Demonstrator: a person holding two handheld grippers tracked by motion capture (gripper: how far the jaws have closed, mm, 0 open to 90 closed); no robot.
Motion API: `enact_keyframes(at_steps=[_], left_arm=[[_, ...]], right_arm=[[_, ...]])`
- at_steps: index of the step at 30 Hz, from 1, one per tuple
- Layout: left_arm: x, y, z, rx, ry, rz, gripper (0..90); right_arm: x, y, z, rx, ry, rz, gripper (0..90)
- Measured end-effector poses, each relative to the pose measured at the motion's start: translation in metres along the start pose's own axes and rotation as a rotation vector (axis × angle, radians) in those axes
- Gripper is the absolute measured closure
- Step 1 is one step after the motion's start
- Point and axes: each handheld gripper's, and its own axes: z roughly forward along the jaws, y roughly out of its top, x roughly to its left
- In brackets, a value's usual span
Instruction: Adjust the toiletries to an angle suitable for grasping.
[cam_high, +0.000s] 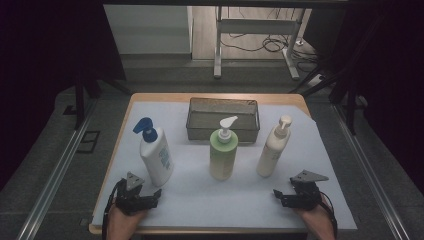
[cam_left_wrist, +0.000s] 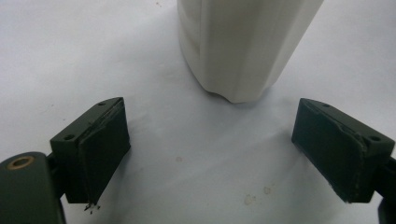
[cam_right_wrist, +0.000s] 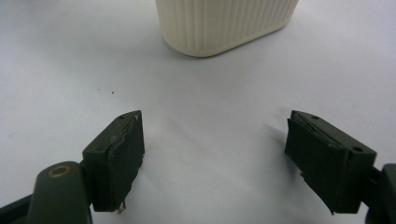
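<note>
While both tools rest released at the bench's near edge, your left tool (cam_high: 159, 192) faces the blue-pump bottle (cam_high: 156, 155) at 12 o'clock, your right tool (cam_high: 275, 194) the cream bottle (cam_high: 272, 150), lined up for straight reaches.

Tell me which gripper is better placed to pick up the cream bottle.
Probably the right gripper: it rests open near the cream bottle, whose ribbed base sits ahead of its jaws. The left gripper faces the blue-pump bottle.
</note>
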Motion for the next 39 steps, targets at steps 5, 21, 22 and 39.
enact_keyframes(at_steps=[5, 21, 22, 39], left_arm=[[0.0, 0.0, 0.0, -0.001, 0.0, 0.0, 10.8], [0.0, 0.0, 0.0, -0.001, 0.001, 0.0, 10.7], [0.0, 0.0, 0.0, -0.001, 0.0, 0.0, 10.7], [0.0, 0.0, 0.0, -0.002, 0.001, 0.0, 10.8]], right_arm=[[0.0, 0.001, -0.001, 0.002, 0.006, -0.003, 22.2], [0.004, 0.015, -0.012, -0.051, 0.098, 0.038, 20.5], [0.005, 0.016, -0.012, -0.047, 0.1, 0.041, 21.8], [0.025, 0.035, -0.011, -0.047, 0.167, -0.008, 56.0]])
